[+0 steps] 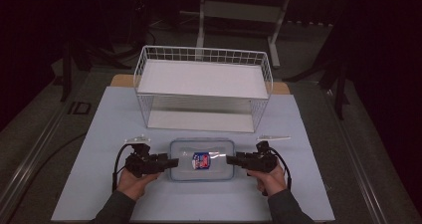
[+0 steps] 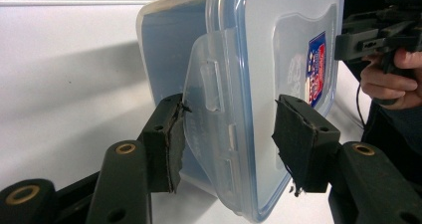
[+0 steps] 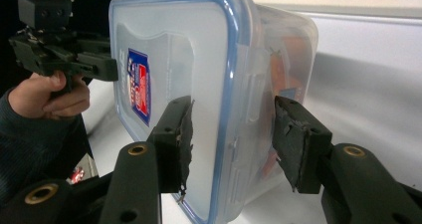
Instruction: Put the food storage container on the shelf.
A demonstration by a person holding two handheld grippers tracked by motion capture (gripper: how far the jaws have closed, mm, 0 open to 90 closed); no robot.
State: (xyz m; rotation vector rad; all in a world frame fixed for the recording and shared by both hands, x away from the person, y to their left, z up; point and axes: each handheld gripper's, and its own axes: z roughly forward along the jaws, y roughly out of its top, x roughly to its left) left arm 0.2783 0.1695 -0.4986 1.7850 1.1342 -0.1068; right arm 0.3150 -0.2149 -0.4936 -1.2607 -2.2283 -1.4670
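High view: we've got the lidded container (image 1: pixel 202 159) on the table (image 1: pixel 99 134) at 6 o'clock of the wire basket (image 1: pixel 203 87). Left gripper (image 1: pixel 171 162) & right gripper (image 1: pixel 232 160) straddle its end latches, jaws apart, not clamped. Uneven squeeze could skid or tip it.

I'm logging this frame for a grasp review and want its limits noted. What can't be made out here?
- Contents of the clear plastic lidded container: in the right gripper view, orange shapes blur behind its wall.
- Blue-and-red lid label: text too small, seen at an angle.
- Left hand-held gripper and right hand-held gripper: jaws straddle the side latches; contact unclear.
- White wire basket shelf: dim high view, lower-level detail lost.
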